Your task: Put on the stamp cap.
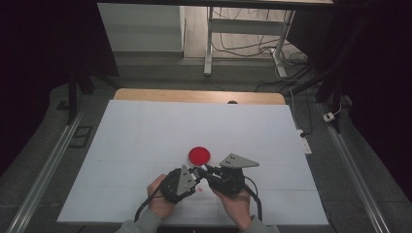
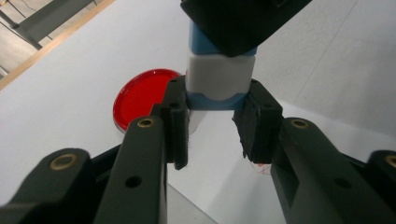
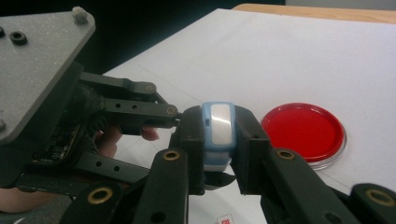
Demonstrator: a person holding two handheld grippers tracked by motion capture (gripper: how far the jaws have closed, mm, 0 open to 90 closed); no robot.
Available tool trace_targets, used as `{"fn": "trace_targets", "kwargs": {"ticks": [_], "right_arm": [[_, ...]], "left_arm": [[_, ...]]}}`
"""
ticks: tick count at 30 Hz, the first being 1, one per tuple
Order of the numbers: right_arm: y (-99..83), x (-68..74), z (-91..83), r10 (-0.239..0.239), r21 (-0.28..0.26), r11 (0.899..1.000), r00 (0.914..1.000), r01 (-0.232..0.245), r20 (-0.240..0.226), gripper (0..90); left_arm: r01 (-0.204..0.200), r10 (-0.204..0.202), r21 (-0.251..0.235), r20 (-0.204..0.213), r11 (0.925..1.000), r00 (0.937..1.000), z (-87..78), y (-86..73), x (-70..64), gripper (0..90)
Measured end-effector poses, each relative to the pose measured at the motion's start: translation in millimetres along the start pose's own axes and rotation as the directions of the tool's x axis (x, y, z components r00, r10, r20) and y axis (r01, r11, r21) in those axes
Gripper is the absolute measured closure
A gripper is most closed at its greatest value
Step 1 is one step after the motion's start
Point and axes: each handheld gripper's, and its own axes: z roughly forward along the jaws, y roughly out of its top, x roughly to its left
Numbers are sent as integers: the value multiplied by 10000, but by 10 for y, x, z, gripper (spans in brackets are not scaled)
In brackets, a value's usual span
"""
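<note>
Right gripper [image 3: 218, 154] jaws are clamped on a small blue-and-white block [image 3: 218, 130], one pad on each blue side, white face turned up toward that gripper's own camera. Left gripper [image 2: 212, 126] jaws sit against the same block [image 2: 219, 77] at its lower blue end, one pad on each side; contact looks real on both sides, so both grippers are pinching one item from different directions. In the left gripper view the right gripper's black jaw covers the block's upper end. Block is off the table, held in the air between the two tools, just in front of the person's hands. From the high view the left gripper [image 1: 193, 174] and right gripper [image 1: 203, 171] meet tip to tip near the front edge of the white table sheet [image 1: 145, 131], roughly centre-width; the block itself is too small to make out there. Left hand [image 1: 160, 194] and right hand [image 1: 235, 204] come in from the bottom, cables trailing back. Grey three-cornered plates sit on top of both tools. Red round dish [image 1: 199, 155] lies flat on the sheet just beyond the tips, close but not touching either gripper. Small red mark on the sheet under the jaws, too blurred to identify. Wooden table edge [image 1: 199, 95] shows at the far side.
</note>
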Motion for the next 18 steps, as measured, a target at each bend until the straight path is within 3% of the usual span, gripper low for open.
{"fn": "trace_targets", "kwargs": {"ticks": [3,12,18], "right_arm": [[13,-9,-14,15,-69,10000,10000,-15,-41,757],[21,21,-19,-608,-129,9981,9981,608,53,756],[22,22,-23,-833,-221,9963,9965,834,58,755]], "left_arm": [[66,-67,163,95,9998,9999,15,-6,13,657],[353,-355,60,328,9994,9988,19,-22,42,640],[628,-637,181,562,9979,9964,34,-39,73,558]]}}
